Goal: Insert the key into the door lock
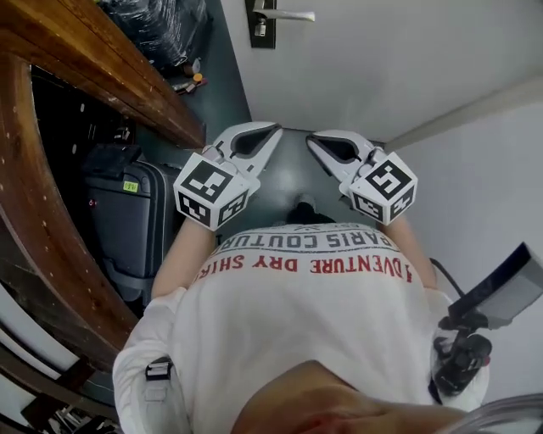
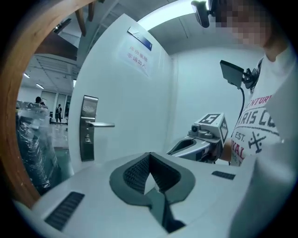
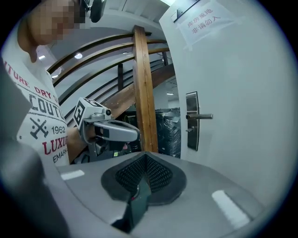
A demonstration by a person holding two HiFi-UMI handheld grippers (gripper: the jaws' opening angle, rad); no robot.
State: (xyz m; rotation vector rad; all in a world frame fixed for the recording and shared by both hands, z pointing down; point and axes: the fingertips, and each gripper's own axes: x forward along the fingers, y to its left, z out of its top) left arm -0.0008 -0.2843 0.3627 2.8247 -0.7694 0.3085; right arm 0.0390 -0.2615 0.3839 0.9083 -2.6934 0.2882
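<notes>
Our shirt (image 1: 314,314) nearest; we hold left gripper (image 1: 274,130) and right gripper (image 1: 311,141) clenched shut; door lock (image 1: 261,27) far ahead.

Door lock (image 1: 261,25) top centre; below it, mid-frame, my left gripper (image 1: 273,132) & right gripper (image 1: 312,142) side by side; suitcase (image 1: 127,222) at frame left.

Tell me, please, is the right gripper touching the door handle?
Apart. The head view shows the right gripper held near the person's chest, with a wide stretch of door between it and the door handle.
</notes>
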